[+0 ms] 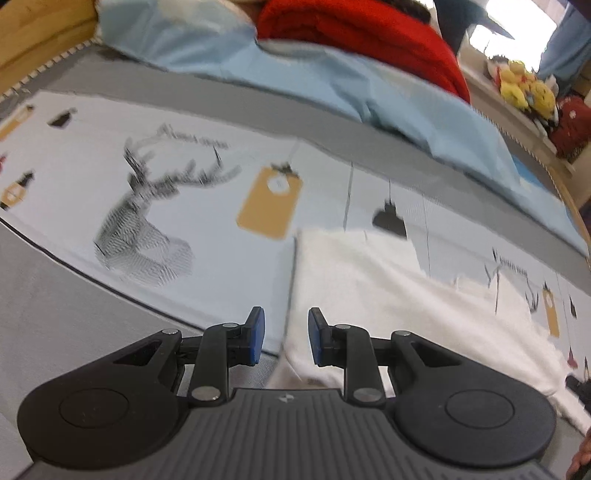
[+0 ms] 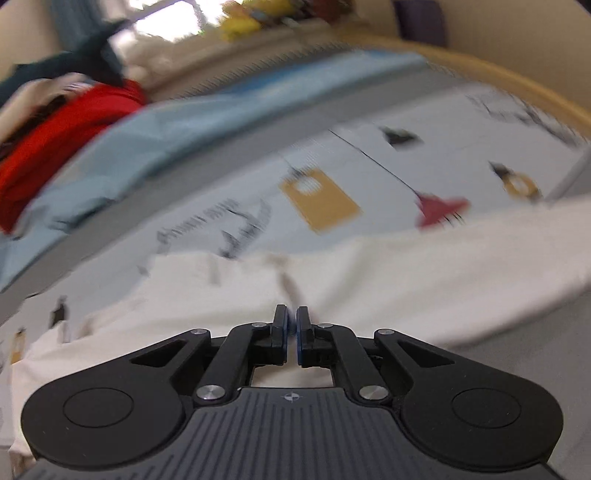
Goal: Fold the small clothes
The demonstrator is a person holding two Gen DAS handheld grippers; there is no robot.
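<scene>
Across a pale bedspread printed with a grey stag's head and mustard-yellow tags (image 1: 155,184), a small white fabric garment (image 1: 369,295) is lying spread out, its straight left edge running down toward the near side of the bed. Above that edge the left gripper (image 1: 282,334), a black two-finger tool with blue pads (image 1: 256,332), is hanging with its jaws parted and nothing between them; the cloth's border is showing through the gap, below the fingers and not pinched. Behind the bedspread a light blue crumpled sheet (image 1: 332,81) is lying along the far side of the bed, with a bright red folded blanket (image 1: 354,33) piled on it, and yellow plush toys (image 1: 524,85) are sitting on a ledge beyond the wooden bed frame (image 1: 40,33).

From the right wrist view, which is blurred, the right gripper (image 2: 291,332) is pointing down over the middle of the same white garment (image 2: 406,266), where a fold or crease is running up from the fingertips. Its jaws are standing almost together, only a thin slit apart; whether any cloth is caught between the pads cannot be told. The garment is stretching out to either side of it across the printed bedspread (image 2: 369,158).
</scene>
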